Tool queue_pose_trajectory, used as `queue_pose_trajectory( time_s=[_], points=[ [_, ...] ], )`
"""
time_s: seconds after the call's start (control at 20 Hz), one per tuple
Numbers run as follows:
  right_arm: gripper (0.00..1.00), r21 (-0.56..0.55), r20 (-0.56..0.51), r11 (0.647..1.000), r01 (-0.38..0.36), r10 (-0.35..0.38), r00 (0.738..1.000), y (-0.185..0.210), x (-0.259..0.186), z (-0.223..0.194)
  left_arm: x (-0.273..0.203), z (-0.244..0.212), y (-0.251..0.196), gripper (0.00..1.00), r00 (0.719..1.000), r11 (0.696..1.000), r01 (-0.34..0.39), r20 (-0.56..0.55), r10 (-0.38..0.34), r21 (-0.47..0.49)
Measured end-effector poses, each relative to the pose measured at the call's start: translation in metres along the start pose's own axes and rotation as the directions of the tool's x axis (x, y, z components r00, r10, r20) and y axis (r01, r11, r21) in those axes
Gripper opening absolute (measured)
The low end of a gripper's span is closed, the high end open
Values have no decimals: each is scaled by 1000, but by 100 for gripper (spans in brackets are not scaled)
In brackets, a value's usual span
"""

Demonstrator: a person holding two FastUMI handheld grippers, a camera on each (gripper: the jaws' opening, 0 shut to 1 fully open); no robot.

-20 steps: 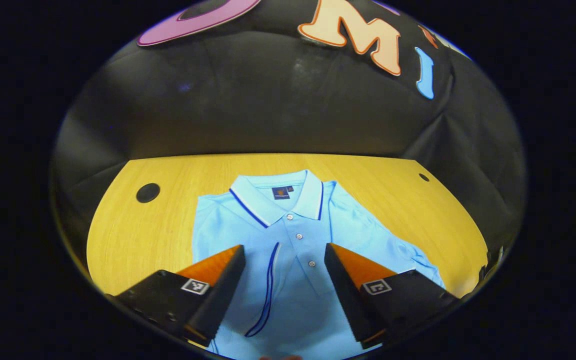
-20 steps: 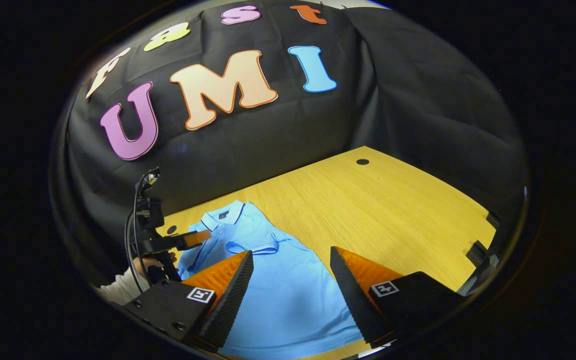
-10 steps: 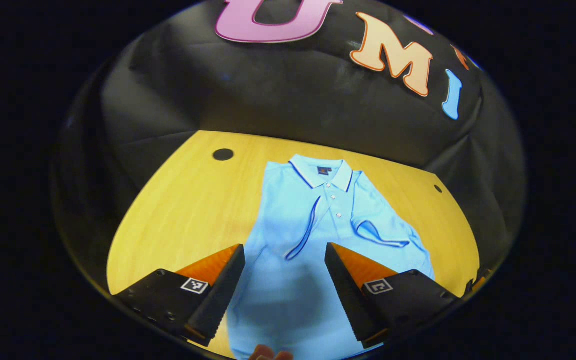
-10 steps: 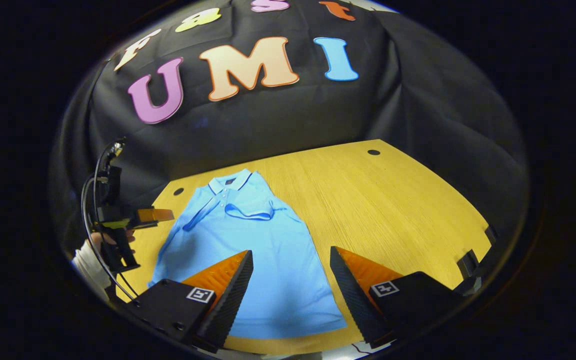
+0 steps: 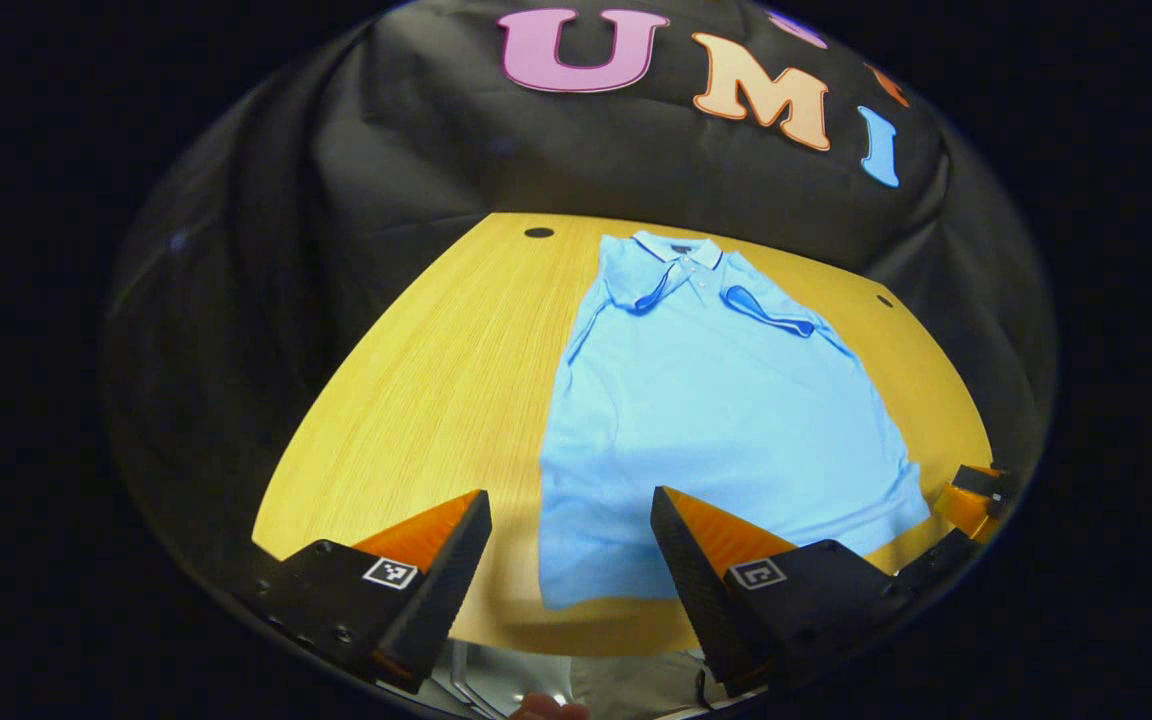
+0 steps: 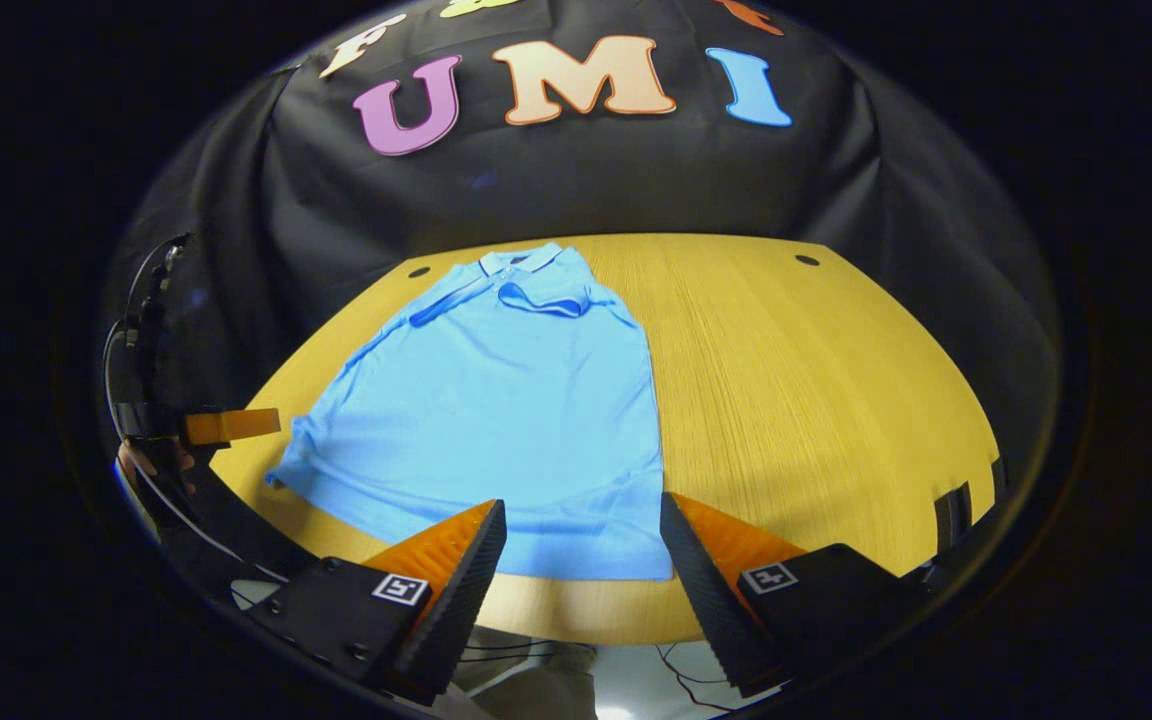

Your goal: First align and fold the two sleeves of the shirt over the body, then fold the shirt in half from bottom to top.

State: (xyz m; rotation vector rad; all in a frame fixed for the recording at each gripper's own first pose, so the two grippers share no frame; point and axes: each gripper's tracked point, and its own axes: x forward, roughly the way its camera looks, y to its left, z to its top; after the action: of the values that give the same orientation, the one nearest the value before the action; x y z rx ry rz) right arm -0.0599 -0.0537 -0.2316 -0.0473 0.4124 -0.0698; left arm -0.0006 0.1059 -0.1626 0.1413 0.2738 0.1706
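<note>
Lying flat on the yellow counter (image 5: 406, 400), the light blue shirt (image 5: 716, 400) had its collar (image 5: 678, 250) toward the black cloth wall and its hem (image 6: 546, 560) along the near edge. Both sleeves (image 5: 766, 310) already lay folded in over the chest, so the step in hand looked to be the bottom-to-top fold.

The left tongs (image 5: 571, 545) hung above the near counter edge with their fingers spread apart and nothing between them, roughly over the hem corner on their own side. The right tongs (image 6: 584, 555) hung likewise, spread apart and empty, just over the other hem corner.

To do the fold well, each pair of tongs would probably need to drop onto its own hem corner and pinch both layers of fabric, front and back, not just the top one. The two corners should then rise together at the same height and travel toward the collar in step, so the hem lands square across the shoulders. Lifting too high might drag the folded sleeves out of place; a low carry would seem safer. One side edge of the shirt looked a little rumpled near the hem, which could skew that corner's grip.
</note>
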Motion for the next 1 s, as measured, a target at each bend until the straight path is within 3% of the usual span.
queue_pose_trajectory(
  time_s=[0.3,0.6,0.75,0.9,1.0],
  points=[
    [98,-10,-8,1000,-15,15,1000,-11,32,-12,12,-29,-6,96,1000,1000,-21,-7,21,-2],
    [98,-51,1,998,-36,36,999,-7,52,-7,36,-23,-13,96,1000,1000,-20,18,20,-1],
    [96,-93,23,995,-23,25,999,-7,54,-10,38,-23,-18,97,999,999,-27,32,26,47],
    [75,-84,29,996,-35,38,999,1,56,-10,40,-19,-24,91,998,999,-25,65,23,38],
    [58,-87,26,995,-51,54,998,9,56,-10,41,-20,-31,75,997,999,-17,82,13,46]
  ],
)
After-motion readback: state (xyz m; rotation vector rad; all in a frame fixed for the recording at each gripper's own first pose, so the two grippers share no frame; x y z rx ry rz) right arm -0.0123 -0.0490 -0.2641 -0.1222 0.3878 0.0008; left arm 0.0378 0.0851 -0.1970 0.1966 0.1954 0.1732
